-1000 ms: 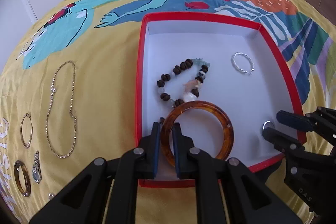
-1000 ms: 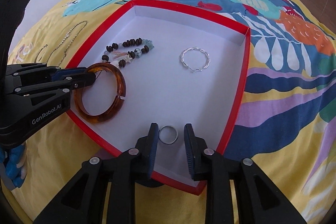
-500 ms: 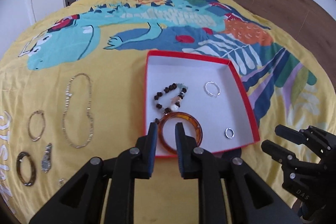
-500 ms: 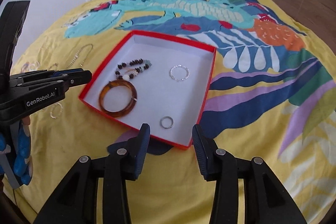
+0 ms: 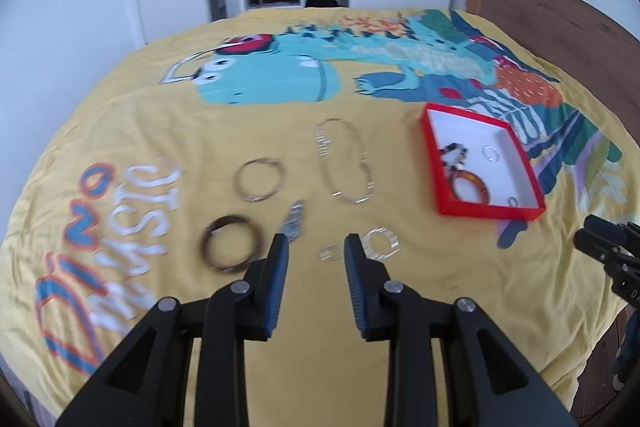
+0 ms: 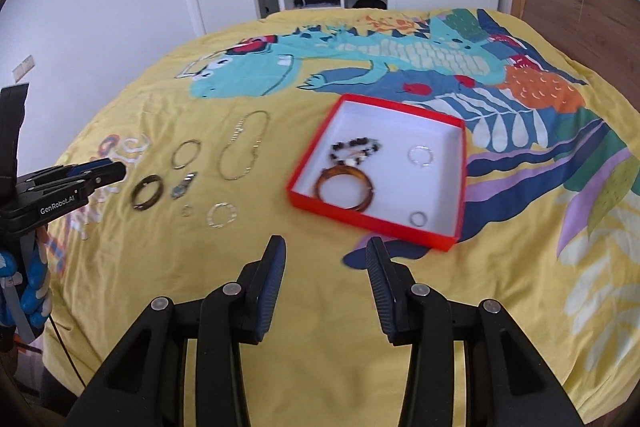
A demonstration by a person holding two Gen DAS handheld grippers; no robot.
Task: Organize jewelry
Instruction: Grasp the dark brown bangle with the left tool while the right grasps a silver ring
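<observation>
Plainly light, small pieces — dark bangle [image 5: 232, 243], thin hoop [image 5: 260, 179] and limp chain necklace [image 5: 346, 161] strewn mid-bedspread [image 5: 160, 131], left of the red box [image 5: 492, 213] near its right edge; best pinched across the rim. Left gripper [image 5: 316, 250] raised over them, tilted down, jaws just opening, nothing between; right gripper [image 6: 326, 258] likewise spread and empty.

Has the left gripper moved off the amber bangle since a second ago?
Yes. The left gripper has backed out of the red box, jaws just opening and empty, leaving the amber bangle inside; it now hangs over the loose pieces on the bedspread.
</observation>
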